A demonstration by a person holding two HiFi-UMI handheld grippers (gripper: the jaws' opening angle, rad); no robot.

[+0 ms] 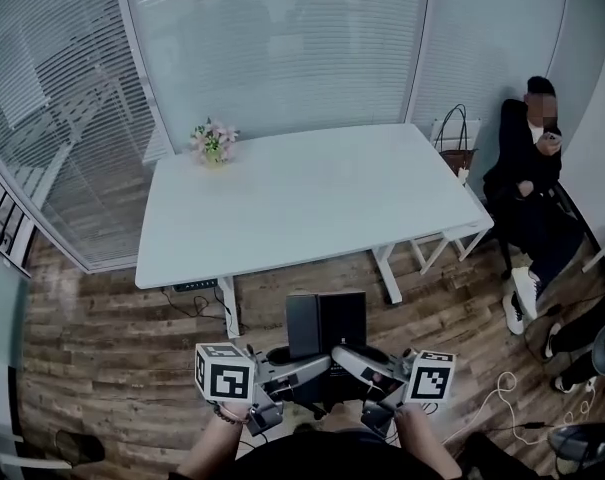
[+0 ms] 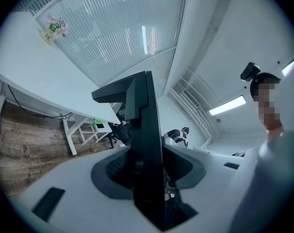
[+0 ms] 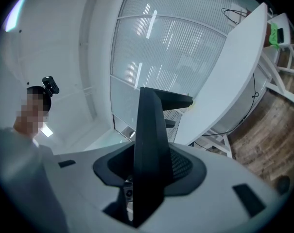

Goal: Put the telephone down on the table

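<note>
Table (image 1: 312,203), white, flowers (image 1: 213,140) at far corner, wood floor (image 1: 102,368) below

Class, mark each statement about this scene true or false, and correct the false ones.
1. Both the left gripper and the right gripper clamp the telephone. True.
2. The telephone already rests on the white table. False: it is held in the air, on the near side of the table's edge.
3. A small pot of flowers stands near the table's far left corner. True.
4. Books are piled on the table. False: only the flowers show on it.
5. A seated person is to the right of the table. True.
</note>
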